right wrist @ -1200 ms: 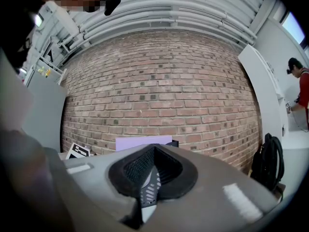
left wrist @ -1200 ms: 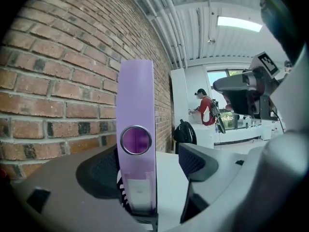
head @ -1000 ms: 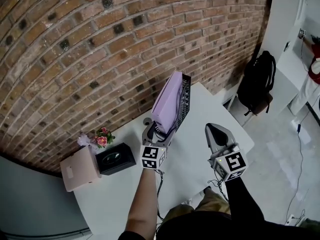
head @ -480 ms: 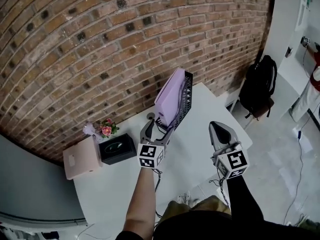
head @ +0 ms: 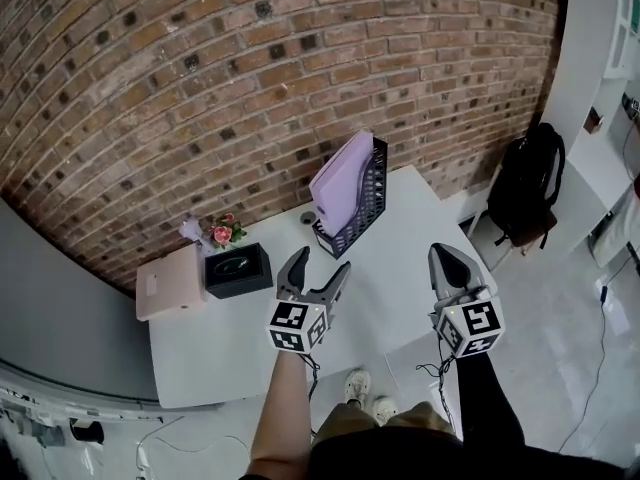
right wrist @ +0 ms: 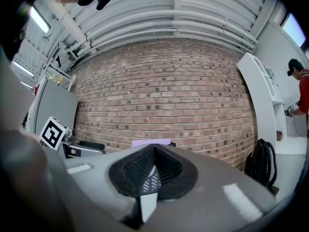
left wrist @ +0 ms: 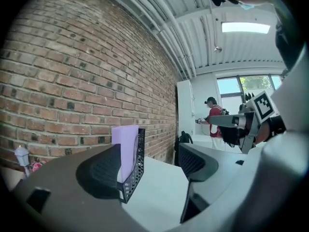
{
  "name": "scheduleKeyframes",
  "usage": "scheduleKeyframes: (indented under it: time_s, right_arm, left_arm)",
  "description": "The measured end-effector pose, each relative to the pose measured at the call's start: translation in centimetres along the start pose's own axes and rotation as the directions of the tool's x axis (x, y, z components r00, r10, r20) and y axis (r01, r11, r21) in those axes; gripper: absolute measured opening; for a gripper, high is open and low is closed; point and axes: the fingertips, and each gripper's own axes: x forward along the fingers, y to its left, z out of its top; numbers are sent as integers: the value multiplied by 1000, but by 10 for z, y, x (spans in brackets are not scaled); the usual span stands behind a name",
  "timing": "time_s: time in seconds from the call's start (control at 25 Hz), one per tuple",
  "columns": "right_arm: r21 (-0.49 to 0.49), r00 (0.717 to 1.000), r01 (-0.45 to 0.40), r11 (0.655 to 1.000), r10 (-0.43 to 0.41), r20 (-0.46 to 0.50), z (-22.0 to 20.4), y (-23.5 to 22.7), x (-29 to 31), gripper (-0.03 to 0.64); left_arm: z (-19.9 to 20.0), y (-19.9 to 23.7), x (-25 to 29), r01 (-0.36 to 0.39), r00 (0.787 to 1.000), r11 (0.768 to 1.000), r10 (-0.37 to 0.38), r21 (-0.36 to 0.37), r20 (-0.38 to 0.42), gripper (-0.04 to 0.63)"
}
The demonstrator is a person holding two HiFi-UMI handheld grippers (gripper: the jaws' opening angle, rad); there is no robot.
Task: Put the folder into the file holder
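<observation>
- The lilac folder [head: 340, 180] stands upright inside the black mesh file holder [head: 368, 196], at the far edge of the white desk [head: 400, 253], by the brick wall.
- Left gripper [head: 322, 266]: fingers spread wide, nothing between them. The holder is at its 1 o'clock, apart.
- Right gripper [head: 445, 260]: fingers pressed together, empty, at the left gripper's 3 o'clock.

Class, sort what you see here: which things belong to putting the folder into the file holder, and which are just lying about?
Belong to the job: purple folder, already standing in the black file holder; open left claw; shut right claw.

Just lying about: black box; pink box; flowers; backpack on the floor.
</observation>
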Motion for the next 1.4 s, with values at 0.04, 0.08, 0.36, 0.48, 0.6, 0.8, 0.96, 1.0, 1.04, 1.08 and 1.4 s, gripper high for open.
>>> scheduleKeyframes:
  time_s: [0.04, 0.08, 0.36, 0.48, 0.6, 0.8, 0.96, 1.0, 1.04, 1.08, 1.4]
  right_arm:
    - [0, 1000, -8, 1000, 8, 4, 1, 1, -4, 0]
    - [0, 1000, -17, 1000, 17, 8, 0, 2, -8, 0]
    - [-12, 998, -65, 998, 66, 20, 1, 9, -30, 0]
    - [-16, 997, -74, 997, 75, 33, 4, 10, -38, 0]
    - [-32, 995, -94, 995, 95, 36, 6, 15, -42, 0]
    - [-60, 992, -112, 992, 116, 51, 16, 19, -44, 0]
    - [-59, 991, -116, 991, 120, 62, 18, 17, -43, 0]
    - [-57, 991, -118, 991, 121, 63, 18, 17, -42, 0]
    - [-55, 990, -120, 991, 123, 63, 18, 17, -42, 0]
    - [-54, 990, -123, 991, 126, 64, 18, 18, -42, 0]
    - [-57, 988, -132, 990, 136, 74, 22, 20, -40, 0]
  left_arm:
    - [4, -7, -8, -11, 1000, 1000, 11, 4, 9, 357]
    - [7, -14, -16, -22, 1000, 1000, 22, 10, 16, 357]
    - [28, -46, -61, -132, 990, 989, 129, 65, 50, 357]
    - [40, -54, -71, -161, 985, 981, 154, 105, 71, 356]
    - [50, -60, -80, -188, 979, 975, 178, 114, 95, 349]
    - [58, -57, -92, -273, 958, 955, 259, 114, 125, 139]
    - [64, -51, -101, -349, 933, 928, 331, 128, 144, 9]
    - [65, -50, -102, -355, 931, 925, 337, 132, 142, 9]
    - [65, -50, -102, -357, 930, 925, 339, 134, 140, 8]
    - [66, -50, -102, -356, 931, 925, 339, 133, 138, 8]
    - [70, -48, -96, -351, 932, 930, 336, 110, 135, 8]
